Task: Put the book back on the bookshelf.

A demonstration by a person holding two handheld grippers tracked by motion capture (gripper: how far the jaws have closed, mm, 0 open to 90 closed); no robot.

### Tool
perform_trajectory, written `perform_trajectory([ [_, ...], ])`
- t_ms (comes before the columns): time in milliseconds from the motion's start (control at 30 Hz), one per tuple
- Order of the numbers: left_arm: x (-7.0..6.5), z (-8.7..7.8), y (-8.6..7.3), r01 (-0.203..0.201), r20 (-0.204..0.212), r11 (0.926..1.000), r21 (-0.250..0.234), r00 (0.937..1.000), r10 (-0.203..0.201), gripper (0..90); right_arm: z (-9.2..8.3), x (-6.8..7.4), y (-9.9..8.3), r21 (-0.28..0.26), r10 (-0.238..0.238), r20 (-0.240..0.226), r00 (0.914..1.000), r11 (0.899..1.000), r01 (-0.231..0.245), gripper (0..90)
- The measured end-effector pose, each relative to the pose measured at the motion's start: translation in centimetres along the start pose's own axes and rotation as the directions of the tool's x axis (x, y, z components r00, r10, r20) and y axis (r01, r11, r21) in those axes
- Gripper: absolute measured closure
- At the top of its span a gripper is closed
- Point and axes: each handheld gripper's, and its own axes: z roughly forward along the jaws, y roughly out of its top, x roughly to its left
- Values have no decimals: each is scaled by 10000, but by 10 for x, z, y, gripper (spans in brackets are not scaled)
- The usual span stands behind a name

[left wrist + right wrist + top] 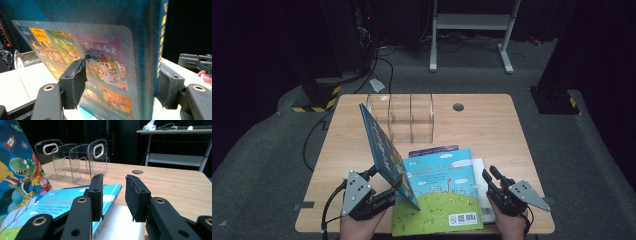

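High view: left gripper (pixel 384 192) low at the tabletop's (pixel 492 125) near-left edge, hand (pixel 357 222) coming in from the bottom, jaws pointing up and to the right. It's clamped on the near lower part of a blue picture book (pixel 384 150) that stands on edge, tilted, top corner leaning toward the clear acrylic file rack (pixel 404 117) at the back. Left gripper view confirms: book (pixel 105 65) sits between both pads, the left pad on the printed back cover, the right pad on the far face beside the spine. Grasping, not just straddling.

Right gripper (pixel 493 176) at the near-right edge, hand (pixel 512 220) under it, jaws aimed forward toward the rack. Jaws part-way apart, nothing between them. Right gripper view: gripper (pixel 113 195) hovers just over the right edge of a flat-lying blue-and-green book (pixel 62 205), with a white book (pixel 120 225) under that, poking out on the right. No pad contact that I can see.

Flat stack in high view: blue-and-green book (pixel 442 192) on top, barcode at the near corner, a purple book edge (pixel 434 149) sticking out at the far side. The tilted book's bottom edge rests at the left side of that stack.
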Motion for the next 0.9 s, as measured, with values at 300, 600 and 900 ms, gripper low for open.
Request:
perform_trajectory([
  [300,1,-11,0,-56,-261,10000,-24,9996,56,432,8,4,4,-118,-68,-308,9995,9999,65,671],
  [600,4,-15,0,49,-291,9999,-151,9996,-54,565,6,-1,5,-220,66,-200,9998,9997,-70,677],
  [900,17,-16,-8,166,-1245,9996,-234,9920,-194,776,6,0,4,-144,4,-192,9998,9999,-7,677],
])
